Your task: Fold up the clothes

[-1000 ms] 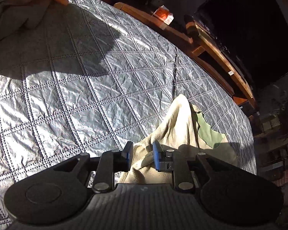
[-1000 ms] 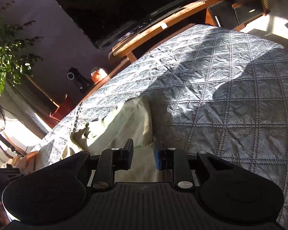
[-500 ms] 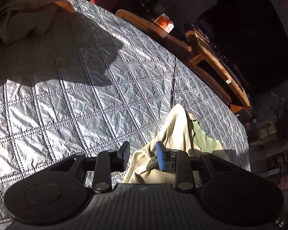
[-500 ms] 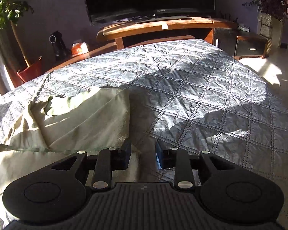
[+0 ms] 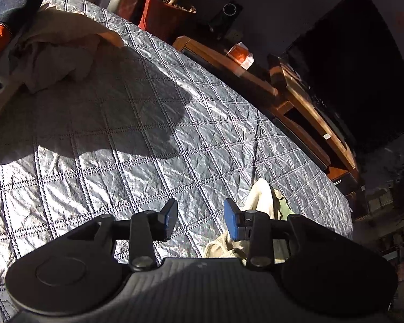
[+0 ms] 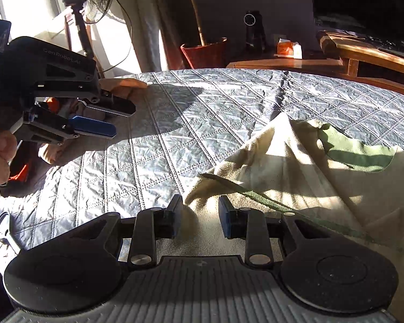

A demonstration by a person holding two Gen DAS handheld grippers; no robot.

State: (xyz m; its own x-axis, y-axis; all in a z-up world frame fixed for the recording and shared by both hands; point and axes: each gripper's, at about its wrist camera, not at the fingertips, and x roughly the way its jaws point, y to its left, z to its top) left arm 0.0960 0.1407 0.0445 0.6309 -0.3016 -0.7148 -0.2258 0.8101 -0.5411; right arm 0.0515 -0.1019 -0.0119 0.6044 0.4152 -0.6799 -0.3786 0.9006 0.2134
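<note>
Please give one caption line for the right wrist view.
Open right gripper above a cream garment with green lining on a grey quilted bedspread.

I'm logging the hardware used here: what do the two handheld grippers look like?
Both are matt black plastic. The left gripper has two long fingers with a blue pad and pale "GenRobot.AI" lettering on its body. The right gripper shows a ribbed body, two round discs, silver pivot screws and blue-faced fingertips.

One brand name on my left gripper

"GenRobot.AI" runs in pale letters along the black body of my left gripper [image 6: 105, 119]; nothing else reads clearly.
</note>
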